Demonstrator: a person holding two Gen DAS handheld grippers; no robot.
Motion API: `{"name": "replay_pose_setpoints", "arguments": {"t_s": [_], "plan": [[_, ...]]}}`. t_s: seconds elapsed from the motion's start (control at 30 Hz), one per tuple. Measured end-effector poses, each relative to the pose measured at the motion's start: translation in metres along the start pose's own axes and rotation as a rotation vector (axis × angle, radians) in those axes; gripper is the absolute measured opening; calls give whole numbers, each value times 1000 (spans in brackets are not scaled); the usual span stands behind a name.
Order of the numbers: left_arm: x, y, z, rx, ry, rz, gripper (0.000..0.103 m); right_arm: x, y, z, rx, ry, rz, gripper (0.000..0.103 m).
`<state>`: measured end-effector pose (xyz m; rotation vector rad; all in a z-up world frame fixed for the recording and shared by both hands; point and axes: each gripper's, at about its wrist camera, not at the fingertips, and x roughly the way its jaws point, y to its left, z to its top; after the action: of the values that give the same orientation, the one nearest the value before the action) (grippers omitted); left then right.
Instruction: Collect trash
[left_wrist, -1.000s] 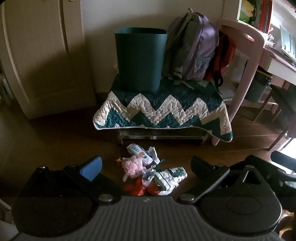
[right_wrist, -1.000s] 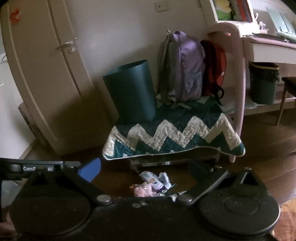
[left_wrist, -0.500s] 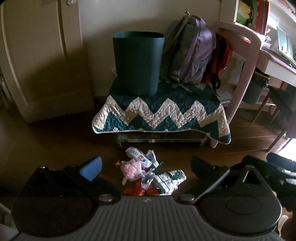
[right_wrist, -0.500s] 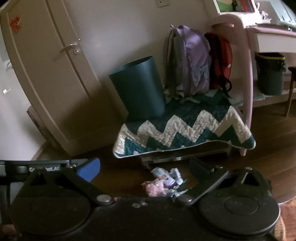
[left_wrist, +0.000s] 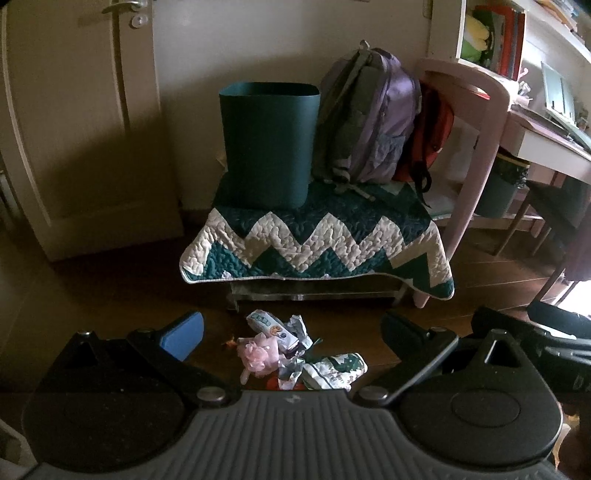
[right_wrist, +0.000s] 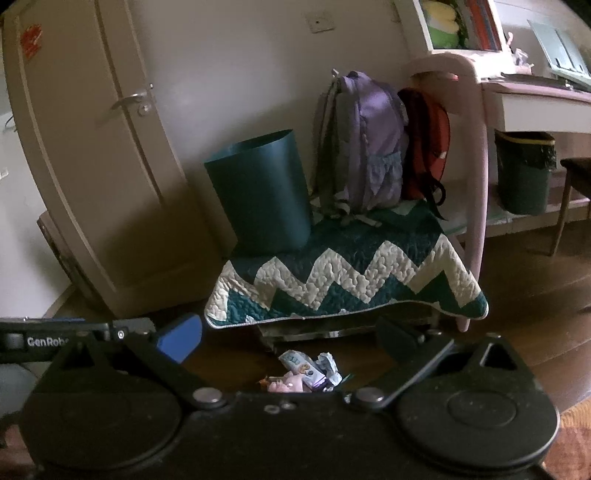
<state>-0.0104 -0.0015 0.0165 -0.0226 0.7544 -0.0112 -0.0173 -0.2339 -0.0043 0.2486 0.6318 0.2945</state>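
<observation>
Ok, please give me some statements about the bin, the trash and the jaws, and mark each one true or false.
1. The dark green bin stands upright on the zigzag quilt. True.
2. The trash pile lies inside the bin. False: it lies on the floor in front of the quilt.
3. The left gripper has its jaws open and empty. True.
4. The right gripper is shut on a wrapper. False: its jaws are open and hold nothing.
5. A purple backpack stands beside the bin. True.
</observation>
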Motion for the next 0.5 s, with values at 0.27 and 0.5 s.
{"name": "replay_pose_setpoints", "arguments": {"t_s": [0.27,0.5], "plan": [[-1,1,-3,0,0,-2,103,-1,4,0,-9,-6,-26,102],[-4,-2,-4,11,-18,1,103,2,6,-3,-11,2,-27,102]]}}
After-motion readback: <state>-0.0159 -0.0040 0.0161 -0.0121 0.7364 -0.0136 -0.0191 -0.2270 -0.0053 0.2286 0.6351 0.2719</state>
